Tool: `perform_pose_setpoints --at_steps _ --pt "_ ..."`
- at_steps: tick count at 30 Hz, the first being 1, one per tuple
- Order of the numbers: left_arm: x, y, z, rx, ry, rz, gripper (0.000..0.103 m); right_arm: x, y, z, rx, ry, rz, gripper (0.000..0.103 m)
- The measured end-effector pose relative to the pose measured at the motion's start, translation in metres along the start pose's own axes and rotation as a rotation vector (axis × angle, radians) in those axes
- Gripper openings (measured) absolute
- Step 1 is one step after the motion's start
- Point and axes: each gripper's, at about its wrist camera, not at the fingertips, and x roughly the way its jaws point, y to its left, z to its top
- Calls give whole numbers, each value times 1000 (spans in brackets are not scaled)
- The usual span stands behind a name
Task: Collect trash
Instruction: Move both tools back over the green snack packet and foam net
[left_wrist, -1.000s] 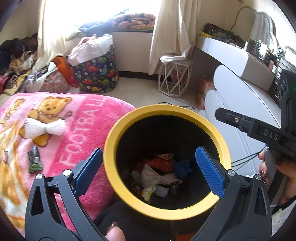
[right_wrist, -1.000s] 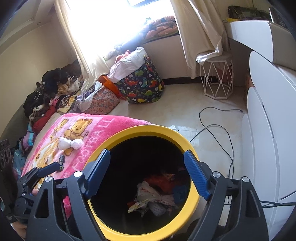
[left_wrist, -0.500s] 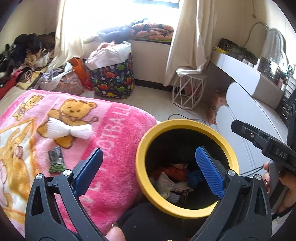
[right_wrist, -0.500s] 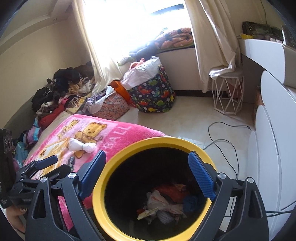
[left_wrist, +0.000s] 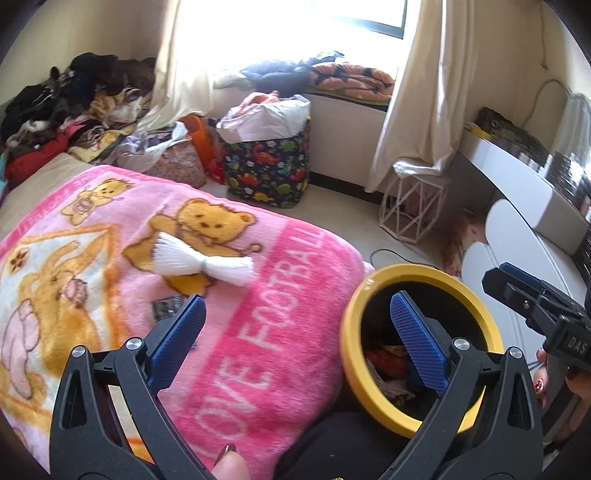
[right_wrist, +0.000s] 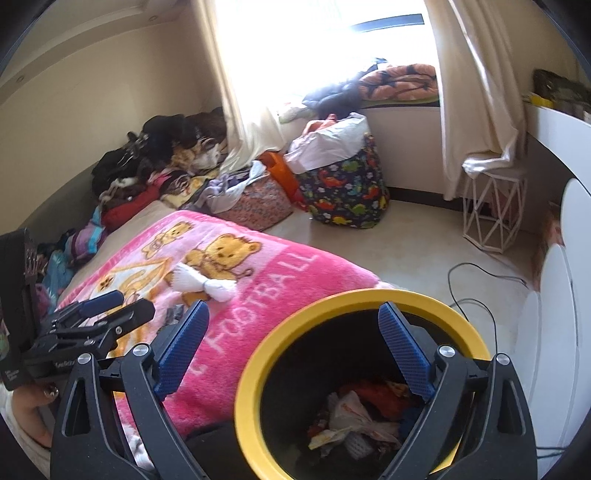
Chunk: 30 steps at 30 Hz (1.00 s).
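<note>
I am holding my left gripper (left_wrist: 295, 332) spread wide and empty over the pink blanket (left_wrist: 258, 332), and my right gripper (right_wrist: 291, 347) equally parted above the yellow-rimmed bin (right_wrist: 251, 387). A white tissue bundle (left_wrist: 201, 262) is lying on the blanket, beside what is perhaps a dark wrapper (left_wrist: 166, 308).

Daylight floods in from the window (left_wrist: 295, 22) at twelve o'clock, blown out to white glare. Fisheye bending curves the edges; corners fall black; slight motion blur.
</note>
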Motion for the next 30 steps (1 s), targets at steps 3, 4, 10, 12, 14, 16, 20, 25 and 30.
perform_pose_setpoints --at_steps 3,4,10,12,14,16,20,25,30 --pt "-3 16 2 -22 -12 32 92 9 14 6 -32 2 20 90" --pt "-3 21 3 -27 -14 41 92 13 18 9 -42 4 28 90" --pt "-3 53 4 -86 -18 99 92 39 42 23 -97 23 74 90" --pt "-2 63 4 -102 -15 120 92 53 52 29 -120 35 86 90" --pt "0 73 3 -117 -10 137 92 62 58 31 -133 41 98 90" --pt "5 86 0 -143 5 157 92 73 67 35 -153 50 110 90" --pt "15 106 -8 -181 41 192 92 100 86 42 -197 81 136 90" --pt "33 128 -22 -223 97 202 92 148 104 44 -273 155 142 90" --pt "51 139 -34 -250 146 178 92 194 112 37 -327 259 148 90"
